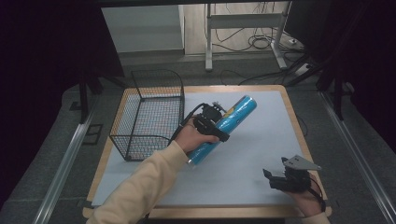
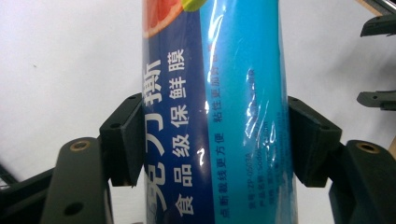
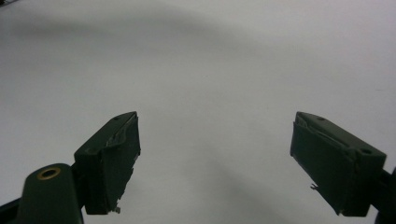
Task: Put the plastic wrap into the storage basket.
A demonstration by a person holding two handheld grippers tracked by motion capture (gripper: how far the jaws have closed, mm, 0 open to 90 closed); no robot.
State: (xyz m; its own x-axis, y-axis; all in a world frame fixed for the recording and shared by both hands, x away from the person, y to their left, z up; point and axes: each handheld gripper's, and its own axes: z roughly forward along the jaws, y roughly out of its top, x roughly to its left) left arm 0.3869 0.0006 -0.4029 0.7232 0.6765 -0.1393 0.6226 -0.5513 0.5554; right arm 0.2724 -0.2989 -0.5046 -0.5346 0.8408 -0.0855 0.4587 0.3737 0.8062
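Left claw (image 2: 212, 140) grasping one blue roll (image 2: 219, 112); right claw (image 3: 215, 163) released; one wire basket (image 1: 149, 116).

Blue roll (image 2: 224, 116) between claw (image 2: 215, 140) pads

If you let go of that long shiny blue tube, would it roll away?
Probably. The long blue plastic-wrapped tube is round, so on the flat white tabletop it could roll. Its glossy wrap looks slippery. It stays straight in the left gripper, so it seems stiff.
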